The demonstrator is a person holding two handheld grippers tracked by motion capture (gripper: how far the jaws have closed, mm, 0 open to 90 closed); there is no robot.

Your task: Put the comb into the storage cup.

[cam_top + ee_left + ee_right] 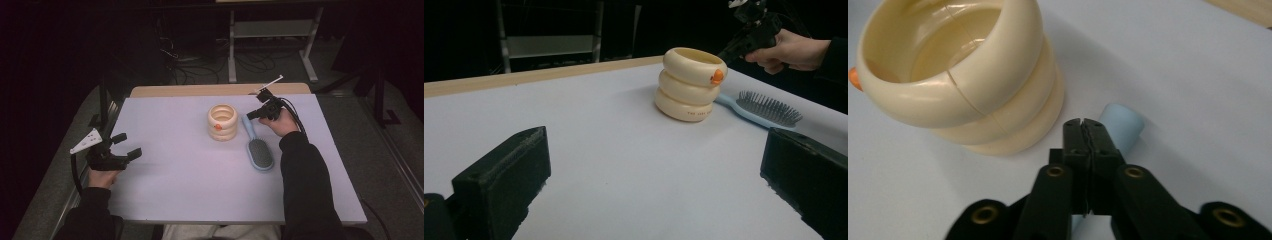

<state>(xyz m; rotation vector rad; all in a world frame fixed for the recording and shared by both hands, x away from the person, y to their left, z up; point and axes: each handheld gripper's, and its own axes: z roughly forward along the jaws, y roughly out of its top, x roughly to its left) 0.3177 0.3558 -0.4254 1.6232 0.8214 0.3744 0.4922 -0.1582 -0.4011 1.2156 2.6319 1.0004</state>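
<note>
Black jaws of the right gripper [1083, 122] met tip to tip, fully closed, with nothing caught between them, directly over the pale blue hairbrush [258, 148] handle on the worktop [175, 190]. Just beside it stood the cream ringed cup [222, 121]. The left gripper [125, 145] hung wide open near the worktop's left edge.

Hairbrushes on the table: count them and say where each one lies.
1. The light-blue hairbrush lies flat on the white table, bristles up, just right of the cream ringed cup, its handle end under the right gripper.
</note>
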